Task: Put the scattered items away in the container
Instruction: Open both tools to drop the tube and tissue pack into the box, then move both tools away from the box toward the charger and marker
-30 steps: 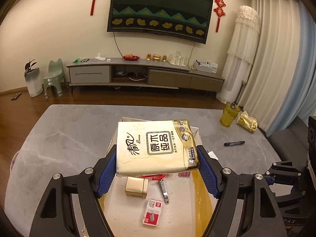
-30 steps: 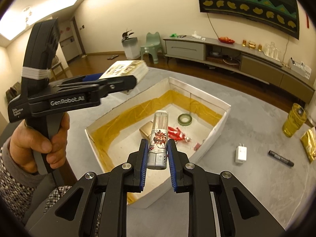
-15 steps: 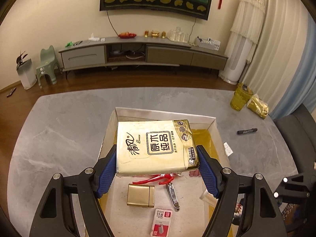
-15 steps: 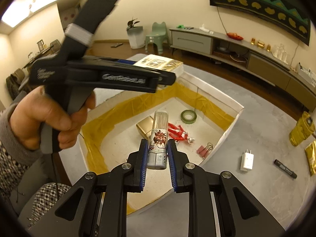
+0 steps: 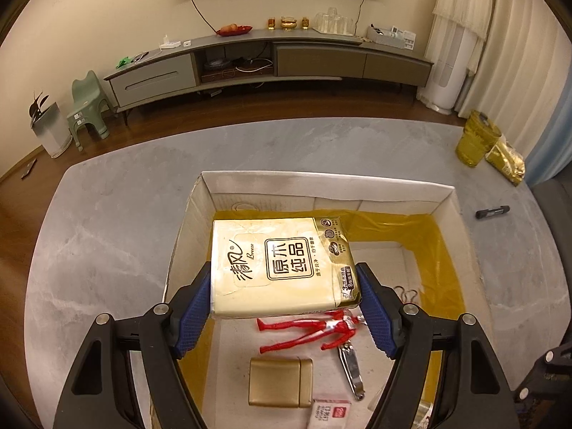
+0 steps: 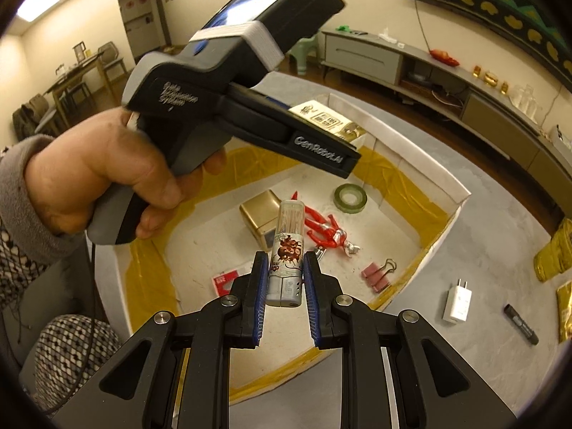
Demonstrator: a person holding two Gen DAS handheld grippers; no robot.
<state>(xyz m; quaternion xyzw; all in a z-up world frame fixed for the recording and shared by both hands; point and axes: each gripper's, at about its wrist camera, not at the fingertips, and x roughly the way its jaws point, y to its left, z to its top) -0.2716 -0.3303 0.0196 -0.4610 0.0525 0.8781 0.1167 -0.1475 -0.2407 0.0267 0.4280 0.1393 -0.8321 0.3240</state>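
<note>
My left gripper [image 5: 284, 304] clamps the tissue pack [image 5: 279, 262] above the box [image 5: 321, 189], over its left side. The pack hides the box floor beneath it. My right gripper [image 6: 285, 279] pinches a toothpick tube [image 6: 287, 246], prob. over the box's near edge. Inside: red figure [image 5: 314, 332], gold case [image 5: 280, 382], nail clipper [image 5: 352, 371], tape roll [image 6: 350, 198]. A red-white packet [image 5: 327, 413] is cut off at frame bottom.

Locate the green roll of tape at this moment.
In the right wrist view, the green roll of tape lies flat inside the white cardboard box, near its far corner, just beyond the red toy figure.
</note>
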